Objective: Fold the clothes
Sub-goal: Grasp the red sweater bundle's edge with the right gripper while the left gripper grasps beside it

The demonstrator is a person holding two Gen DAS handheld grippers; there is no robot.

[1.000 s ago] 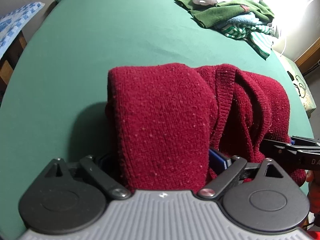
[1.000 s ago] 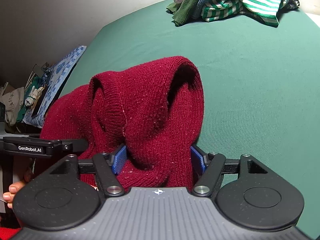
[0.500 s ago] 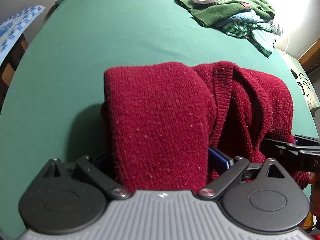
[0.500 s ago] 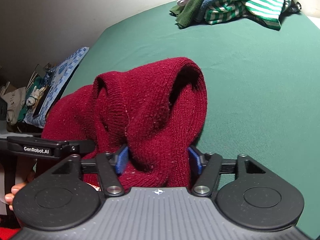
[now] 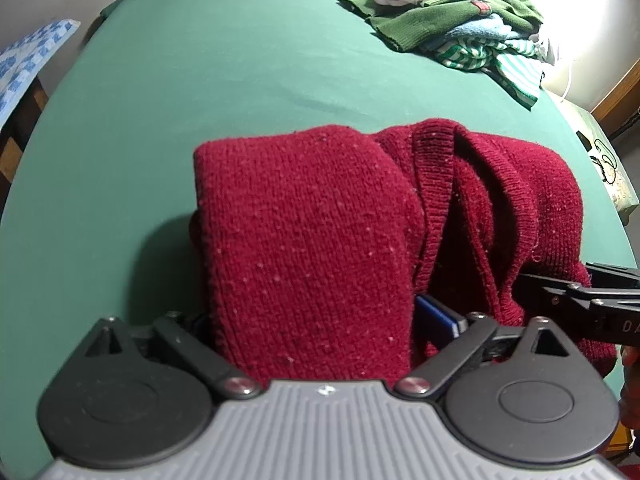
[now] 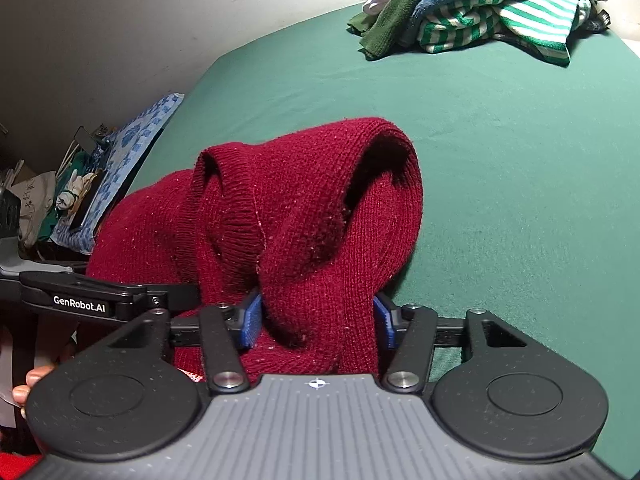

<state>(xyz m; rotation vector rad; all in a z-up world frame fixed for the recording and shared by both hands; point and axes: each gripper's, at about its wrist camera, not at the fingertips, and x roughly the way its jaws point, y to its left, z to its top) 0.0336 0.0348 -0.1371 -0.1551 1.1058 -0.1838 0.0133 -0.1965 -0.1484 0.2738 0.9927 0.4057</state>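
A dark red knit sweater (image 5: 312,232) lies bunched on the green table cover (image 5: 200,60), with its near edge raised. My left gripper (image 5: 316,320) is shut on a thick fold of it; one blue pad (image 5: 436,320) shows on the right and the other is hidden by cloth. In the right wrist view the sweater (image 6: 320,216) humps up in a loop. My right gripper (image 6: 318,324) has a bundle of it between its blue pads (image 6: 250,320), which touch the cloth on both sides as the jaws are closing. Each gripper shows at the edge of the other's view.
A heap of clothes (image 5: 472,28), green, blue and green-striped, sits at the far right of the table (image 6: 480,16). A blue-patterned cloth (image 6: 132,140) and clutter lie off the left edge. A person's fingers (image 6: 28,388) show at the lower left.
The right gripper's jaws have drawn closer together around the sweater bundle. The sweater and both hands have stayed where they were.
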